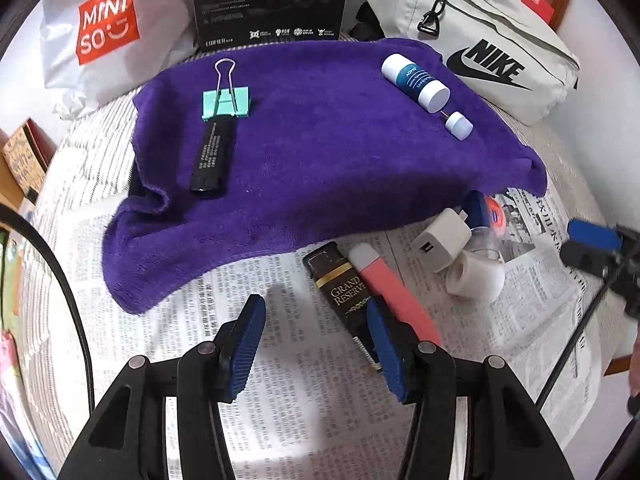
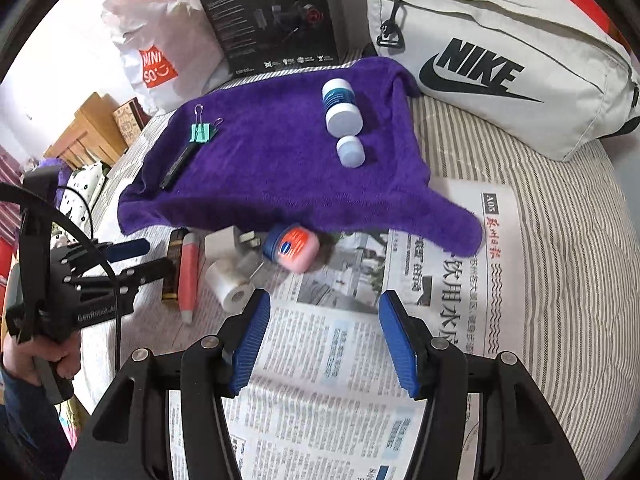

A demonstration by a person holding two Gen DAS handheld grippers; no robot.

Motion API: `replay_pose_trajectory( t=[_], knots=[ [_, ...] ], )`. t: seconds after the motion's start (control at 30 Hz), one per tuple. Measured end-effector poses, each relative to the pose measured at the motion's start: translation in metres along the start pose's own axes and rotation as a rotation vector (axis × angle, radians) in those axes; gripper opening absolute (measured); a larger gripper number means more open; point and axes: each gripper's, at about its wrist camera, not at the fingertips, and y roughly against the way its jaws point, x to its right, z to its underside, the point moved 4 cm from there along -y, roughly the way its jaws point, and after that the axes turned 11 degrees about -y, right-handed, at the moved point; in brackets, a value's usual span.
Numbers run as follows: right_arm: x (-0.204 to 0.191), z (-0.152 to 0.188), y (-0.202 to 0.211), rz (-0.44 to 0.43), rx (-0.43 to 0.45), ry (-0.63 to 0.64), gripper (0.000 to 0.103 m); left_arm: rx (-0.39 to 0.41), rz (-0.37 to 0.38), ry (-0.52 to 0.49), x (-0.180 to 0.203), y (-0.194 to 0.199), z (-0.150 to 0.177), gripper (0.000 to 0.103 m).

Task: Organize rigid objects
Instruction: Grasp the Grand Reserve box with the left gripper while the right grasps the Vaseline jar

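On the purple towel [image 1: 320,152] sit a green clip [image 1: 226,102], a black stick [image 1: 210,158], a blue-labelled bottle [image 1: 414,82] and a small white cap [image 1: 460,125]. In front, on the newspaper [image 2: 360,360], lie a dark box [image 1: 340,284], a pink tube [image 1: 394,292], a white charger [image 1: 440,240], a tape roll [image 1: 474,278] and, it looks like, a pink jar [image 2: 294,248]. The left hand-held gripper [image 1: 316,344] hovers with jaws apart, empty; the right hand-held gripper [image 2: 324,340] likewise, nothing between its pads.
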Motion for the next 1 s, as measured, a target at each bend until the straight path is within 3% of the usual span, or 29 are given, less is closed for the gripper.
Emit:
replay_pose_trajectory(
  t=[0.13,0.27,0.47,0.57,0.67,0.73,0.77,1.0],
  knots=[
    [0.000,0.007,0.000,-0.011,-0.011,-0.007,0.057,-0.019,0.001,-0.023,0.013,-0.007,-0.004,0.052],
    [0.001,0.013,-0.002,-0.021,-0.020,-0.010,0.057,-0.048,-0.058,-0.065,0.023,-0.011,-0.002,0.052],
    [0.002,0.018,-0.003,-0.034,-0.022,-0.013,0.057,-0.052,-0.094,-0.041,0.008,-0.003,0.013,0.052],
    [0.003,0.020,-0.004,-0.037,-0.026,-0.016,0.057,-0.037,-0.077,-0.006,0.000,-0.002,0.017,0.052],
    [0.004,0.022,-0.005,-0.037,-0.033,-0.018,0.057,-0.017,-0.065,-0.039,0.004,-0.003,0.014,0.051],
    [0.004,0.022,-0.005,-0.032,-0.034,-0.015,0.057,-0.002,-0.061,-0.062,0.008,-0.004,0.011,0.039],
    [0.004,0.022,-0.005,-0.032,-0.034,-0.016,0.057,0.010,-0.050,-0.078,0.011,-0.003,0.009,0.025],
    [0.004,0.022,-0.008,-0.025,-0.039,-0.014,0.057,0.035,-0.014,-0.097,0.015,-0.003,0.009,0.022]
  ],
)
